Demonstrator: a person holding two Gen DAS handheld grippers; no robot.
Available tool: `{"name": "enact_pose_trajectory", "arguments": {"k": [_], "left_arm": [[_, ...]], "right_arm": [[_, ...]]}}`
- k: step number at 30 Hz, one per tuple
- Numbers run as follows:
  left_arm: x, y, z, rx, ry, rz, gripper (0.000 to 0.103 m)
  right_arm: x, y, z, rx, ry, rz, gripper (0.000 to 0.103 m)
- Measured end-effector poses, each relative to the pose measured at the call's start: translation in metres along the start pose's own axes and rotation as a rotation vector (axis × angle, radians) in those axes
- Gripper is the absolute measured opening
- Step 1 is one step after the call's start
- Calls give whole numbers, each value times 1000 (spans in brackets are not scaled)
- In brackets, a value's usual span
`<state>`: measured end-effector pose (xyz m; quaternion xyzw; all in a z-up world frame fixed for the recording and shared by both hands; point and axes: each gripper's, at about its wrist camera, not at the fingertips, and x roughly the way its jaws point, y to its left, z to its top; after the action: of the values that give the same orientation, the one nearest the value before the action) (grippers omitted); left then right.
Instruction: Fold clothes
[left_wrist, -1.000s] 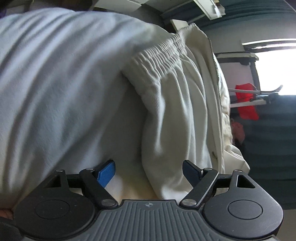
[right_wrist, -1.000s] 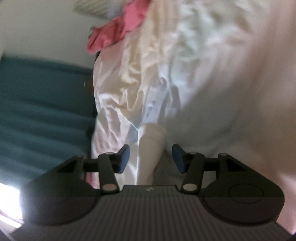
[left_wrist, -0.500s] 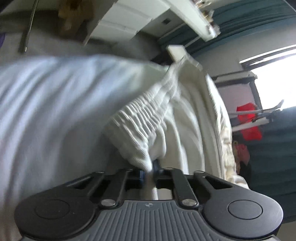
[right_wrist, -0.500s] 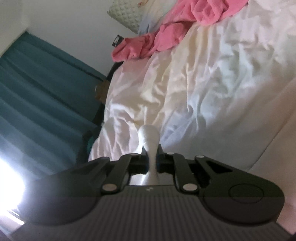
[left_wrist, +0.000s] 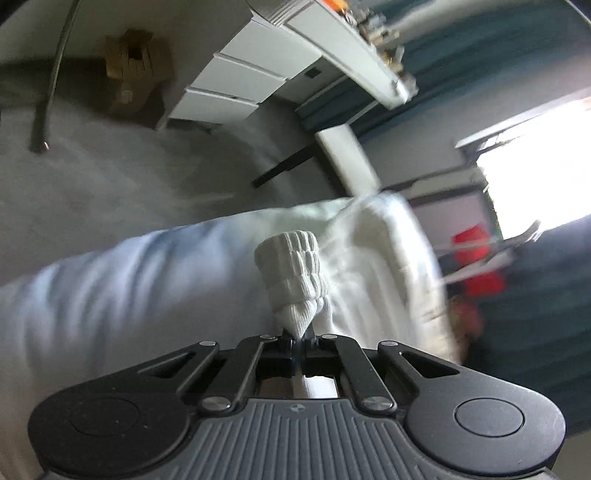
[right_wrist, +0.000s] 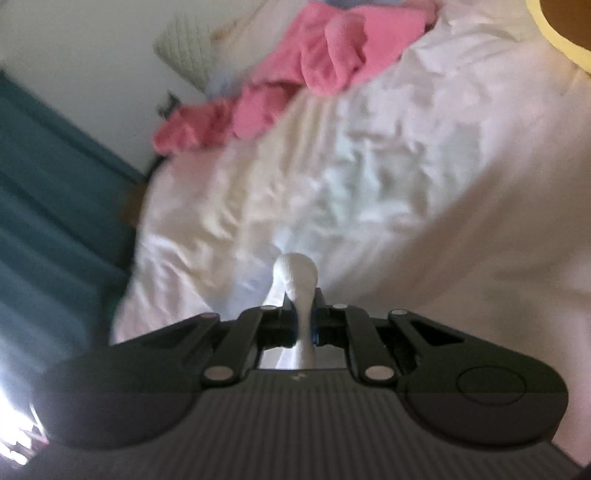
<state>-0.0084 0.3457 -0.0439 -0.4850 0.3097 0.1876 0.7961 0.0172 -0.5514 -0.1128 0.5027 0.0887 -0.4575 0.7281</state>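
Garment: white trousers (left_wrist: 376, 266) lay bunched on the bed (right_wrist: 388, 177), partly lifted off the sheet at two pinched points.
Left gripper (left_wrist: 300, 339): fingers clenched on the ribbed elastic waistband (left_wrist: 293, 273), which rose in a puckered tuft above them.
Right gripper (right_wrist: 303, 324): fingers clenched on a narrow fold of the same white cloth (right_wrist: 295, 273).
Landmark: pink clothing (right_wrist: 295, 85) lay heaped at the far end of the bed, well apart from the trousers.
Technique: both grips were best kept tight and raised evenly, hands drawn apart until the waistband hung taut and wrinkle-free before laying it flat.
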Motion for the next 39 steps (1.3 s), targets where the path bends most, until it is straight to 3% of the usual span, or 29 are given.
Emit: {"name": "enact_pose_trajectory", "arguments": {"k": [2,4,6,7,10,11,12,14,15,22,28,34,39], "left_arm": [[10,7,-7,87,-1,54,4],[13,7,-13,149,-9,76,8],[12,2,-16,198,-16,89,19],[9,-4,-18,232,-27,109,28],[-1,-24,-23,365,-72,187,67],[-5,-29,-27,411,-90,202,75],[-9,-35,-30,458,-109,217,77],[-17,-46,-39,539,-140,225,80],[-21,-52,-45,575,-155,221,81],[-45,-109,-106,771,-236,85,84],[-40,-153,-175,848,-246,-93,88],[-3,-163,-235,912,-175,-138,88],[34,-176,-270,1034,-124,-125,88]], "right_arm": [[6,-2,-6,-60,41,-66,11],[4,-5,-8,-46,59,-74,14],[-3,-5,-6,-25,67,-54,19],[-7,-3,-6,-38,66,-47,20],[-26,8,-5,-102,25,-23,26],[-34,12,-4,-121,3,-12,37],[-43,16,-3,-141,-20,3,57],[-66,25,-3,-191,-82,60,83],[-77,30,-4,-223,-111,90,86],[-153,75,-37,-479,-129,428,85],[-196,96,-94,-671,9,660,85],[-212,101,-145,-811,126,761,85],[-218,107,-159,-852,128,774,85]]}}
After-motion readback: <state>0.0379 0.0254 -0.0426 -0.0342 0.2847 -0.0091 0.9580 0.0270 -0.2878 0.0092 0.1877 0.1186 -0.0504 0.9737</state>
